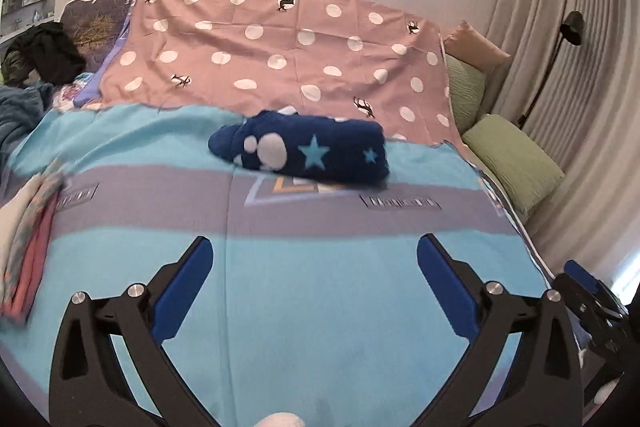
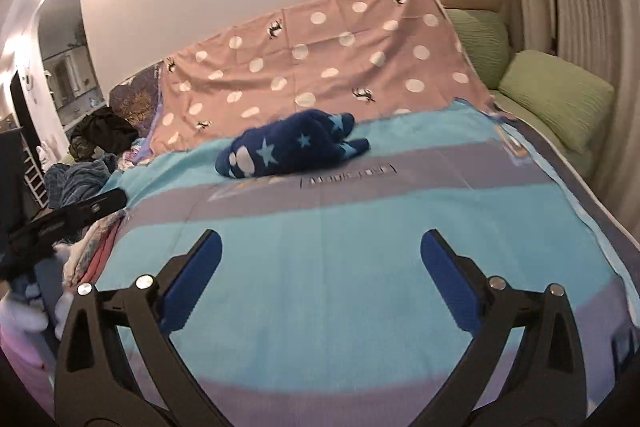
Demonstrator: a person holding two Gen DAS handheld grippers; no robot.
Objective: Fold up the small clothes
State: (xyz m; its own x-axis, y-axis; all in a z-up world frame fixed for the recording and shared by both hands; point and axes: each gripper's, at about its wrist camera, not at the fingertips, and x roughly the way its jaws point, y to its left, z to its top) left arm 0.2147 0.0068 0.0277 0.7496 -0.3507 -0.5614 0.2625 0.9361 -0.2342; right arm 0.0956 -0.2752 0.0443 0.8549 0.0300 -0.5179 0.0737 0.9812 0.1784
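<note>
A small navy garment (image 1: 304,151) with light-blue stars and white paw prints lies bunched in a thick roll on the bed. It sits where the light-blue sheet (image 1: 320,307) meets the pink dotted cloth (image 1: 280,43). In the right wrist view the same garment (image 2: 288,149) lies ahead and a little left. My left gripper (image 1: 315,240) is open and holds nothing, well short of the garment. My right gripper (image 2: 322,235) is open too, with only sheet between its fingers. Each gripper shows at the edge of the other's view: the right gripper (image 1: 592,303), the left gripper (image 2: 68,219).
A stack of pale and red clothes (image 1: 28,247) lies at the bed's left edge. Dark clothes (image 1: 44,55) and a blue blanket (image 2: 76,179) are heaped at the far left. Green pillows (image 1: 512,163) line the right side, with a curtain (image 1: 580,87) and a floor lamp (image 1: 570,27) behind.
</note>
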